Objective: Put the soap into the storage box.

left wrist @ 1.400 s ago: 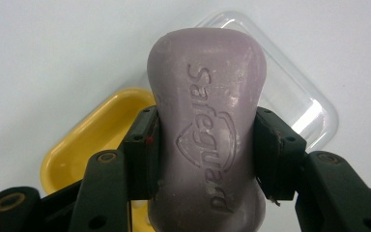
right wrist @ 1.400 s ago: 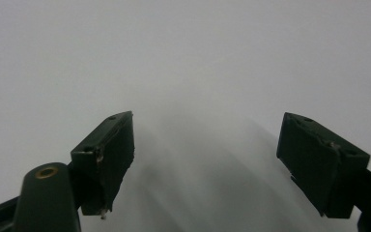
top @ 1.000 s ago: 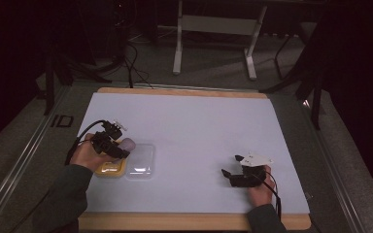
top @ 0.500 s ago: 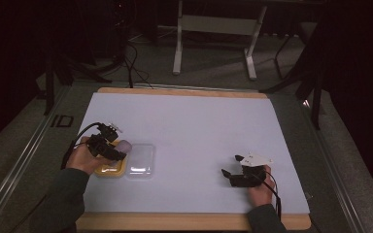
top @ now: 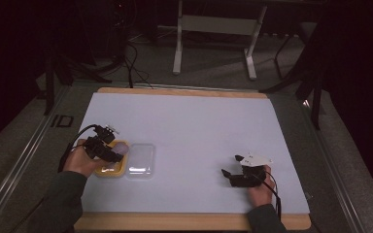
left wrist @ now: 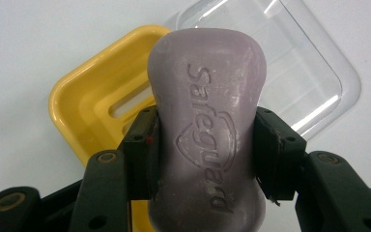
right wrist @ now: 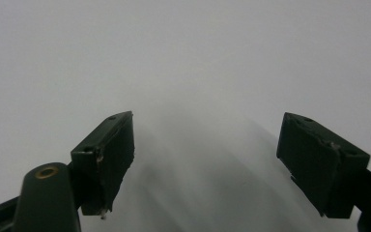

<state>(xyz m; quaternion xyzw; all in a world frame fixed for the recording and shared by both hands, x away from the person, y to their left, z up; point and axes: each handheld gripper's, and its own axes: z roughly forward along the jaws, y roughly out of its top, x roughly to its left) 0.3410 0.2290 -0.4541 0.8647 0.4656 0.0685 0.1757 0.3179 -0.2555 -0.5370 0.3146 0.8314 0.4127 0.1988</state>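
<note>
From the high view I see my left gripper [top: 108, 148] at the left edge of the white counter [top: 199, 131], carrying a pale purple soap bar [top: 120, 147] just above the yellow soap dish [top: 110, 170]. The clear lid [top: 141, 159] lies on the counter, touching the dish's right side. My right gripper [top: 230, 174] sits well apart, low on the right of the counter, with the hand behind it.

In the left gripper view, the left gripper [left wrist: 206, 152] has its jaws clamped on the two long sides of the soap bar [left wrist: 207, 121], which points away from the camera with its embossed lettering up. Beneath it the yellow soap dish [left wrist: 89, 108] shows its slotted bottom, and the clear lid [left wrist: 309, 72] lies past it on the right; the bar's far end overlaps both.

In the right gripper view, the right gripper [right wrist: 205, 159] has its jaws spread wide with nothing between them, over bare white counter [right wrist: 183, 58].
</note>
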